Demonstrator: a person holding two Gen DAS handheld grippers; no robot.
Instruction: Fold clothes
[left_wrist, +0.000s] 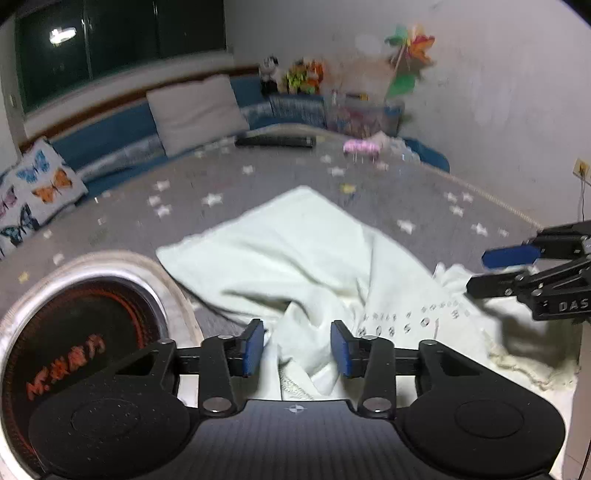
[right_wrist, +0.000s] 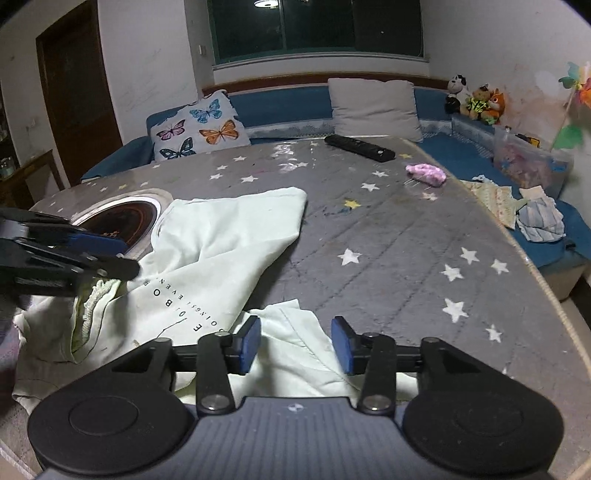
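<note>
- Pale mint-white cotton garment with a line of dark printed lettering (right_wrist: 207, 258): lies crumpled and only partly spread on the grey star-patterned quilted surface (right_wrist: 388, 236), directly ahead of and beneath both grippers.
- Left gripper (left_wrist: 297, 347): jaws wide apart, blue pads on either side of a raised fold of the cloth, nothing clamped; it points forward and low over the near edge of the garment.
- Right gripper (right_wrist: 295, 345): jaws likewise wide, holding nothing; a loose flap of the garment lies between and just beyond its fingers. It is level and low, to the right of the left gripper.
- Step in hand, as judged: choosing grasp points before the first fold. The next move would call for closing each gripper on an edge, then drawing the cloth flat.
- Round silver-rimmed dark induction hob (left_wrist: 85, 325): to the left of the left gripper, touching the garment's edge.
- Black remote control (right_wrist: 359, 147): far ahead, well apart from the cloth.
</note>
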